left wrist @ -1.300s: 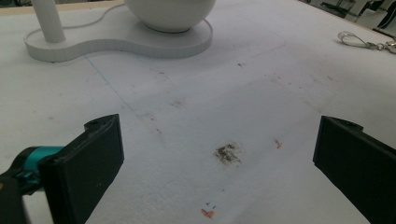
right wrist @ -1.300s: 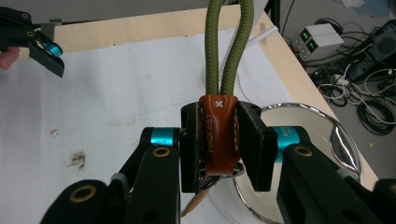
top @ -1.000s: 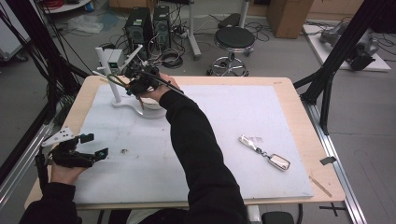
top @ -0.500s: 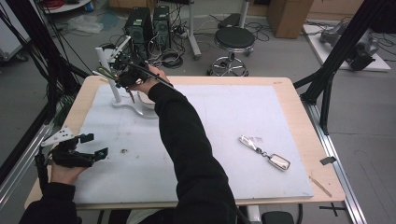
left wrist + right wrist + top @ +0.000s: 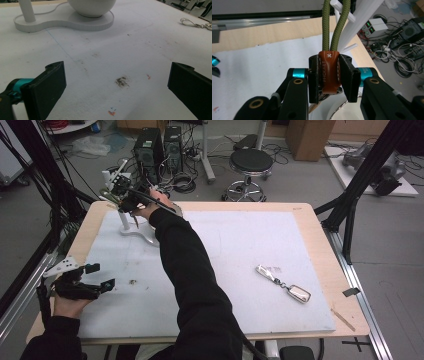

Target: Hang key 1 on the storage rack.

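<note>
Right gripper [image 5: 329,80] clamped on brown leather tab [image 5: 329,75] of green cord loop [image 5: 335,22], beside white stand [image 5: 131,222]. Left gripper [image 5: 117,87] wide open, empty, low over white mat [image 5: 120,50].

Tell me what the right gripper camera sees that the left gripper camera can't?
The right gripper view has a brown leather tab with a green rope loop, pinched between the right gripper's jaws beside a white stand's pegs. The left gripper view has the left gripper's wide-open jaws, a dirty smudge and a metal clip. Both share the white mat.
</note>
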Demonstrator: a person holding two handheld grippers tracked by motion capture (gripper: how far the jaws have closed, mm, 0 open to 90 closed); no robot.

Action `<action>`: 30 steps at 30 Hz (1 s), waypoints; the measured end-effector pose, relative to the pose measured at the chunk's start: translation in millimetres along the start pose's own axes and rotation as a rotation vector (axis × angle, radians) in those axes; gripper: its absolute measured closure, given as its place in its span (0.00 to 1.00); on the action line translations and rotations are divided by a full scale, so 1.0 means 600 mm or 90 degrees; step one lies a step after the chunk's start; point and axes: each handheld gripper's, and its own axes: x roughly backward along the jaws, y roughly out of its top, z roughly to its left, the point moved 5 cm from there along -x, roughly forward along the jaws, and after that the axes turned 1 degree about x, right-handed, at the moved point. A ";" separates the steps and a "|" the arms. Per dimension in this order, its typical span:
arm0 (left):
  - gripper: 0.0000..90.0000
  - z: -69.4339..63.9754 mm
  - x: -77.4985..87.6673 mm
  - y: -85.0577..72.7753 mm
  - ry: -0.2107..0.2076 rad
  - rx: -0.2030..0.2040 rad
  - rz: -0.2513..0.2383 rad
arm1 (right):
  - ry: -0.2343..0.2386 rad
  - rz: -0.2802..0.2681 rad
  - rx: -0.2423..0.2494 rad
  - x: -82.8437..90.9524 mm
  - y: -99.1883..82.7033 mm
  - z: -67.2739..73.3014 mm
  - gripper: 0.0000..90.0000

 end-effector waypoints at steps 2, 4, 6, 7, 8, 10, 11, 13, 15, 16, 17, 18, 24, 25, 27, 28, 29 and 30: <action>0.02 0.001 0.000 0.000 0.000 0.000 0.001 | 0.000 0.000 -0.002 -0.001 0.000 0.000 0.78; 0.02 0.000 0.000 0.000 0.000 0.000 0.001 | -0.004 0.004 -0.004 -0.004 -0.001 -0.001 0.78; 0.02 0.000 0.000 0.000 0.000 0.001 0.002 | -0.010 0.008 -0.006 -0.008 -0.003 -0.002 0.78; 0.02 0.000 0.000 -0.001 0.000 0.000 0.003 | -0.010 0.012 -0.014 -0.011 -0.005 -0.004 0.77; 0.03 0.000 0.000 -0.001 0.000 0.000 0.002 | -0.009 0.009 -0.011 -0.012 -0.006 -0.005 0.76; 0.02 0.000 0.000 -0.001 0.000 0.000 0.002 | -0.006 0.008 -0.019 -0.015 -0.010 -0.005 0.74; 0.02 0.000 0.000 -0.001 0.000 0.000 0.002 | -0.006 0.008 -0.019 -0.015 -0.010 -0.005 0.74; 0.02 0.001 0.000 -0.001 0.001 0.001 0.002 | -0.004 0.007 -0.036 -0.016 -0.018 -0.008 0.65; 0.02 0.000 0.000 -0.001 0.002 0.001 0.003 | 0.013 0.003 -0.046 -0.014 -0.022 -0.010 0.64; 0.02 0.000 0.000 -0.001 0.001 0.000 0.003 | 0.013 0.003 -0.046 -0.014 -0.022 -0.010 0.64; 0.02 0.000 0.000 -0.001 0.001 0.000 0.002 | 0.010 0.009 -0.047 -0.011 -0.028 -0.010 0.63; 0.02 0.001 0.000 -0.001 0.003 0.000 0.002 | 0.012 0.009 -0.052 -0.010 -0.030 -0.012 0.62; 0.02 0.001 -0.001 -0.001 0.003 0.002 0.003 | 0.010 0.007 -0.071 0.000 -0.043 -0.021 0.53; 0.02 0.001 -0.001 -0.001 0.003 0.002 0.003 | 0.010 0.007 -0.071 0.000 -0.043 -0.021 0.53; 0.02 0.001 -0.001 -0.001 0.004 0.002 0.003 | 0.013 0.006 -0.075 0.005 -0.047 -0.024 0.49; 0.02 0.001 -0.001 -0.001 0.005 0.002 0.002 | 0.009 0.003 -0.080 0.010 -0.051 -0.027 0.44; 0.02 0.001 -0.001 -0.001 0.004 0.002 0.003 | 0.009 0.003 -0.080 0.010 -0.051 -0.027 0.44; 0.02 0.001 -0.001 -0.001 0.004 0.002 0.004 | 0.011 0.000 -0.090 0.014 -0.057 -0.030 0.39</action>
